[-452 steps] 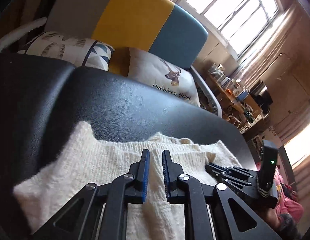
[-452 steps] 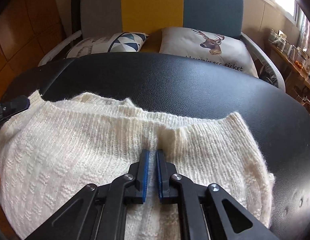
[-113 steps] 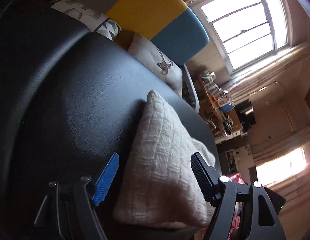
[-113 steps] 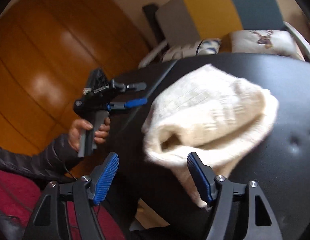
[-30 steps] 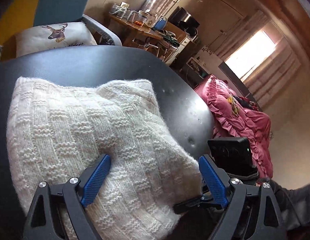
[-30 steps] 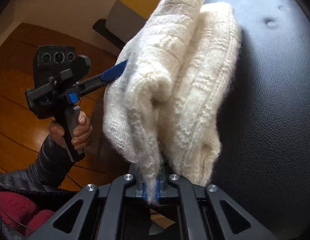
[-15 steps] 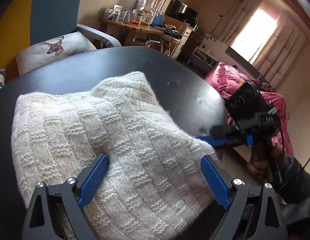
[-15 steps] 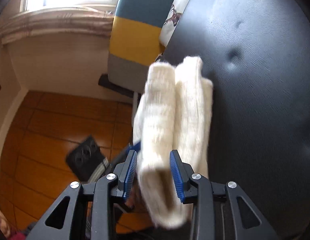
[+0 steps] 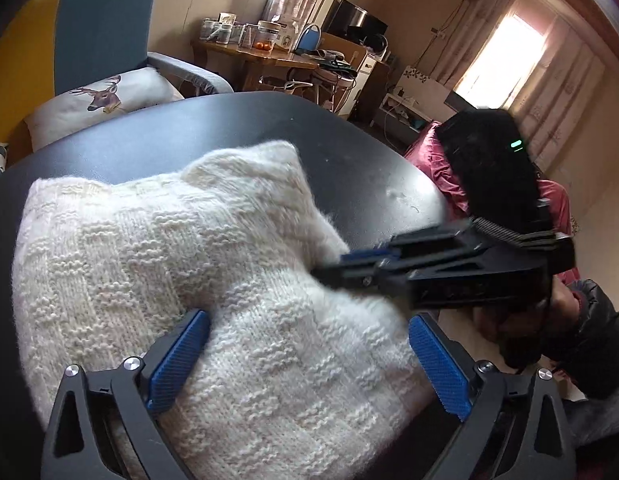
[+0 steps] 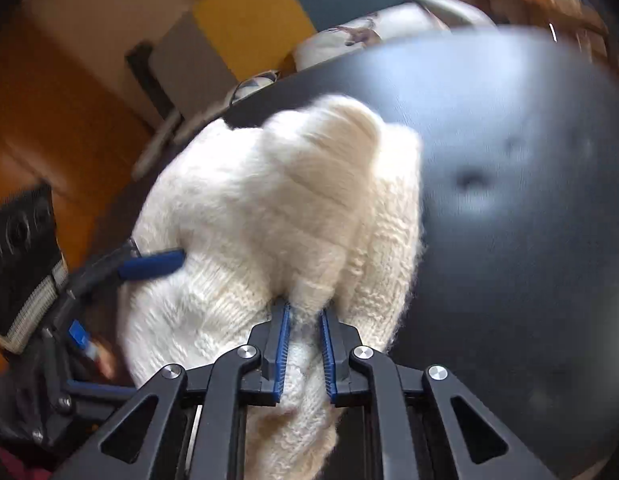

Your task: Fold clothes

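Note:
A folded cream knit sweater [image 9: 189, 260] lies on the black padded surface [image 9: 229, 128]. My left gripper [image 9: 307, 322] straddles its near end with the jaws very wide and still opening; the left pad touches the knit and the right pad stands clear. My right gripper [image 9: 349, 264] reaches in from the right onto the sweater's edge. In the right wrist view the sweater [image 10: 289, 200] bulges ahead, and my right gripper [image 10: 303, 320] is closing with a fold of knit pinched between its blue pads. A blue finger [image 10: 153, 264] of the left gripper lies against the sweater's left side.
An armchair [image 9: 105, 28] with a yellow and blue back and a deer cushion [image 9: 101, 100] stands behind the surface. A cluttered wooden table [image 9: 261, 52] is further back, pink bedding [image 9: 441, 168] to the right. A dark-sleeved hand [image 9: 581, 320] holds the right gripper.
The right gripper has come in from the right onto the sweater's edge, and its jaws have narrowed onto a fold. The left gripper's jaws have spread slightly wider.

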The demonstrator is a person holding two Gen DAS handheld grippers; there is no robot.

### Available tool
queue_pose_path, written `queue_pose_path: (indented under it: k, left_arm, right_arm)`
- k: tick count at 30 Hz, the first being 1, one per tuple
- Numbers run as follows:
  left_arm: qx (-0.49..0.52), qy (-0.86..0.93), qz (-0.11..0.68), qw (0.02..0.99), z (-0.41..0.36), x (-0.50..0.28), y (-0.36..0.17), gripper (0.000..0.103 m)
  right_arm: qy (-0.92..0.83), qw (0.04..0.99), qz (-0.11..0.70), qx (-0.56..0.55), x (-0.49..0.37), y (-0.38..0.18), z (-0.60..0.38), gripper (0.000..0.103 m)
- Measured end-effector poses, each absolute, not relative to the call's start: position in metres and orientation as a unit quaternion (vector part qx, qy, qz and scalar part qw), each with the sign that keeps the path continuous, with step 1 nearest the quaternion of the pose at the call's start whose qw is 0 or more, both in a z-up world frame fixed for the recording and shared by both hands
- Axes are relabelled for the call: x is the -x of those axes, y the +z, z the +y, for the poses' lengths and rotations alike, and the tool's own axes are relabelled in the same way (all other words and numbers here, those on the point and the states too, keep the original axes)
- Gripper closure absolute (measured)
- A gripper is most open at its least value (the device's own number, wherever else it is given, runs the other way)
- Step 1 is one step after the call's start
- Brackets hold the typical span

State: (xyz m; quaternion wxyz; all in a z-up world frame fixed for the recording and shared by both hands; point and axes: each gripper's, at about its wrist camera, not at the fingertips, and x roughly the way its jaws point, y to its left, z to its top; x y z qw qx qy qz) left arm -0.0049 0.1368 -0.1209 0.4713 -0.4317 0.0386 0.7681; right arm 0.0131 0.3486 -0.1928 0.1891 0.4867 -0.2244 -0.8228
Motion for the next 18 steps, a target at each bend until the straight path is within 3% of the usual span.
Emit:
queue_pose_path:
  k: [2, 11, 18]
  left_arm:
    - [0.421, 0.774, 0.058, 0.468, 0.142, -0.004, -0.120, 0.001]
    - [0.391, 0.810, -0.063, 0.434, 0.071, 0.014, -0.089, 0.001]
    - [0.401, 0.836, -0.099, 0.362, 0.016, 0.031, -0.095, 0.001]
  right_arm:
    - [-0.823, 0.193, -0.236, -0.479, -0.009, -0.199, 0.353, 0.092]
    - [-0.832, 0.196, -0.239, -0.460, 0.012, -0.204, 0.345, 0.089]
    - [-0.875, 0.163, -0.175, -0.421, 0.002, -0.157, 0.330, 0.076]
